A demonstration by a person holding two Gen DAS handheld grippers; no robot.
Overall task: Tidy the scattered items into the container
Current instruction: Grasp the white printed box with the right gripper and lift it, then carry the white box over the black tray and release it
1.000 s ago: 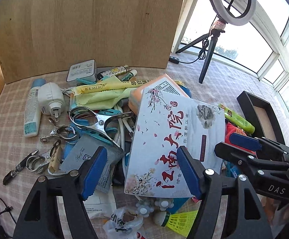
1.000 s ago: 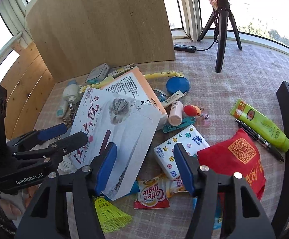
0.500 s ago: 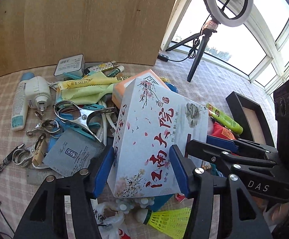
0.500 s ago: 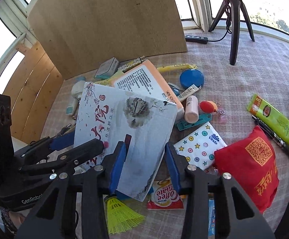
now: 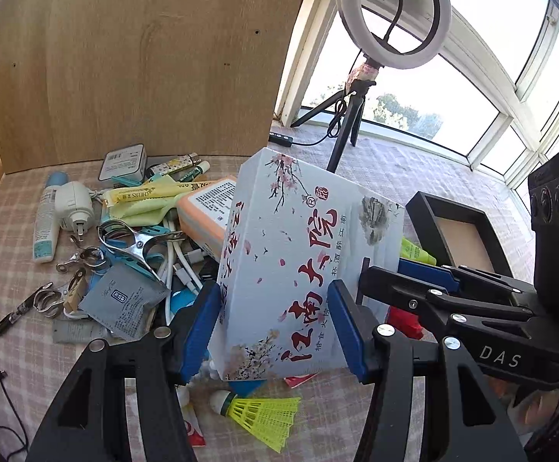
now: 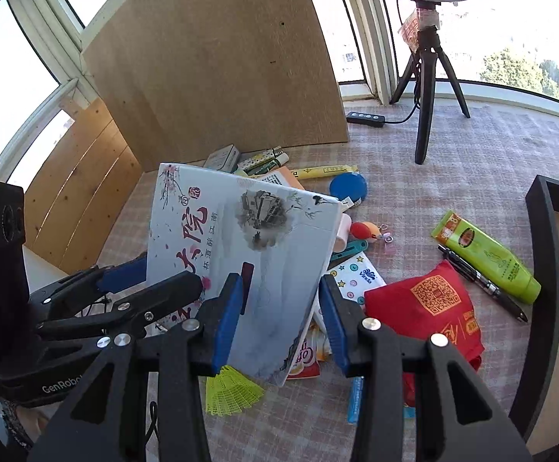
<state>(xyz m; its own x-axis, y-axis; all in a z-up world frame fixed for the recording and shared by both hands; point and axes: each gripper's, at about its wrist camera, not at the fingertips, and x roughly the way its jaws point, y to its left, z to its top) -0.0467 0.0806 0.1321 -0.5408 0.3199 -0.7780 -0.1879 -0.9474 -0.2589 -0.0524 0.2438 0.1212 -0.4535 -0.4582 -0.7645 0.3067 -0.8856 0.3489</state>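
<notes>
A white flat box printed with blossoms and red characters (image 5: 298, 254) (image 6: 240, 238) hangs tilted above the clutter. My left gripper (image 5: 273, 308) is shut on its near left part. My right gripper (image 6: 279, 296) is shut on its near right edge, and it also shows in the left wrist view (image 5: 425, 273). The black tray with a tan floor (image 5: 425, 204) (image 6: 545, 231) stands to the right. Under the box lie a yellow shuttlecock (image 5: 264, 412), a red pouch (image 6: 425, 300), a green tube (image 6: 487, 258) and an orange box (image 5: 206, 211).
A wooden board (image 5: 144, 57) stands upright behind the pile. A ring light on a tripod (image 5: 350, 123) stands at the back right with its cable and switch. A metal clamp (image 5: 136, 238), a white plug (image 5: 73, 208) and a spray bottle (image 5: 46, 223) lie at the left.
Both grippers closed on the flat box and raised it off the pile. It now tilts steeply, and the orange box under it shows.
</notes>
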